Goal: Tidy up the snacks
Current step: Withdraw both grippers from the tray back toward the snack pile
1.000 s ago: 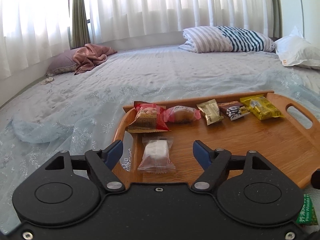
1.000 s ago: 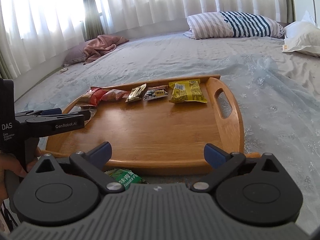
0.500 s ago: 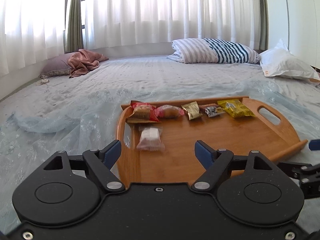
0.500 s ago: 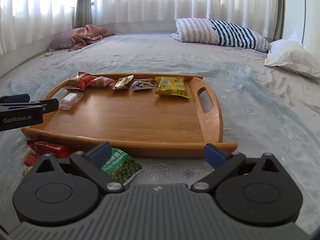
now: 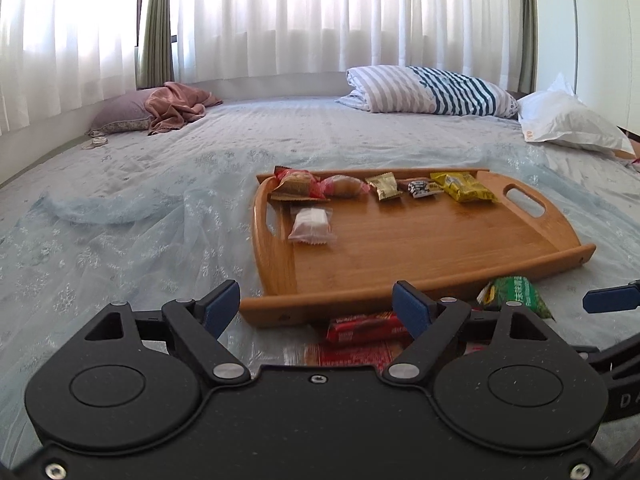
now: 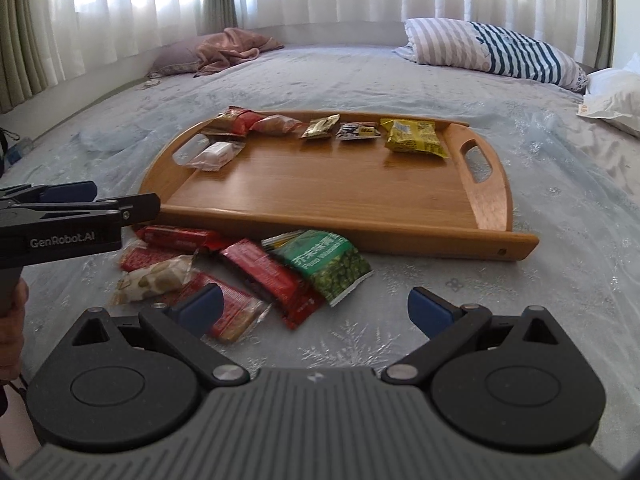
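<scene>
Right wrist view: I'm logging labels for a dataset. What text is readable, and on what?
"GenRobot.AI": side of the left gripper.
"Peas Wasabi": partly legible under Chinese characters on the green pea packet.
Red wrappers and tray snacks: print too blurred to read.

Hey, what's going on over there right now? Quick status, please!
Left gripper open, empty. Right gripper open, empty, above loose snacks on bed. Six snacks on tray. Nothing in the way.
</scene>
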Demonstrator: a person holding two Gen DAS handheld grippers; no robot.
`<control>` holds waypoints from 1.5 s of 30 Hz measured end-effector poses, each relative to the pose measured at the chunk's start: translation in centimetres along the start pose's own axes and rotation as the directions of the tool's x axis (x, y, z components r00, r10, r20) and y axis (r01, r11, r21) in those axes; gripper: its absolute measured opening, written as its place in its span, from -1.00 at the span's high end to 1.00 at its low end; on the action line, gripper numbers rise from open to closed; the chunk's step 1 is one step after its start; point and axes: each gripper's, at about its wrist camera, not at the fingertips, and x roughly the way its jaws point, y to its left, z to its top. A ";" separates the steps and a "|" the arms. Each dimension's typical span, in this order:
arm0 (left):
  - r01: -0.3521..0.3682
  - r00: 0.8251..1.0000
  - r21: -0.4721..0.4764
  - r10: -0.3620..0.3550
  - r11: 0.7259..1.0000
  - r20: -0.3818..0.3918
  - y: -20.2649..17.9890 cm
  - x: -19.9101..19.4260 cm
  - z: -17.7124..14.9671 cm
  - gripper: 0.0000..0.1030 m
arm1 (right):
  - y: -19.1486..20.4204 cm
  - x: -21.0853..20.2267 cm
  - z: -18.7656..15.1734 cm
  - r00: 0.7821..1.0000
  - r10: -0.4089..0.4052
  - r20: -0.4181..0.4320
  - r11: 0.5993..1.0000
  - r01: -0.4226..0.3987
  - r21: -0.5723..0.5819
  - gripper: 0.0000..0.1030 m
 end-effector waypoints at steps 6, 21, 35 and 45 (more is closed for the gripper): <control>-0.014 0.999 -0.030 0.014 0.999 -0.029 0.6 0.1 -0.8 -0.61 | 1.7 -0.1 -0.9 0.986 0.161 -0.054 0.987 -0.161 0.012 -1.00; 0.006 0.998 -0.053 -0.010 0.999 -0.059 0.7 0.1 -1.1 -0.61 | 4.5 2.9 -1.0 0.997 0.054 -0.049 0.992 -0.059 -0.114 -1.00; -0.007 0.998 -0.042 0.005 0.999 -0.059 1.0 0.5 -0.9 -0.63 | 4.2 2.6 -1.4 0.999 0.035 -0.001 0.994 -0.035 -0.106 -0.80; -0.013 0.998 -0.041 0.010 0.999 -0.069 0.7 0.6 -1.3 -0.67 | 4.5 3.5 -0.7 1.000 0.013 -0.005 0.995 -0.013 -0.100 -0.95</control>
